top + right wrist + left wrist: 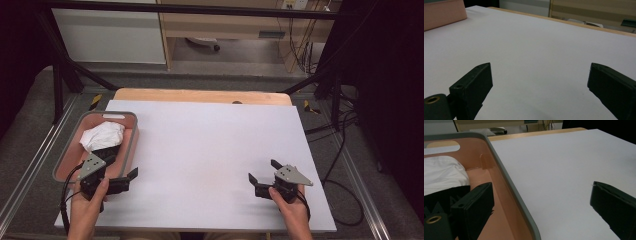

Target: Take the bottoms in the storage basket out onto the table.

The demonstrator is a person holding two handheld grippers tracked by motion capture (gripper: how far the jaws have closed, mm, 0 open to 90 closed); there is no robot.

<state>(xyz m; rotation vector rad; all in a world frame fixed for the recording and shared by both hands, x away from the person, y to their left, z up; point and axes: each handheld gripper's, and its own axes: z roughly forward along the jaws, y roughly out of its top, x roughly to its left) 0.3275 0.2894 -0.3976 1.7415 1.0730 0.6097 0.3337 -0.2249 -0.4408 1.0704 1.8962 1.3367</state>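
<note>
The left gripper (pixel 121 176) sits at the near left of the table, its jaws spread wide apart with nothing between them; one jaw hangs over the inside of the basket (pixel 131 145) and the other over the bare white tabletop (pixel 210 145), so the basket's grey rim runs between the two. In the left gripper view that rim (pixel 509 182) cuts diagonally up the frame, with the pink inner wall on its left. The person's left hand (pixel 89 202) holds this gripper from below, a black cable looping off beside the wrist. Inside the basket, just beyond the left gripper, lies a crumpled white cloth (pixel 102 135), with a dark cloth (pixel 107 151) against its near edge; in the left gripper view the white cloth (pixel 442 173) bulges just behind the jaw that is over the basket, not touching it as far as can be seen. The right gripper (pixel 264 176) rests at the near right of the table, well apart from the basket, held by the right hand (pixel 290 205); its jaws also stand wide apart and empty, pointing across bare tabletop toward the basket's pink corner (pixel 444 15) far off.
</note>
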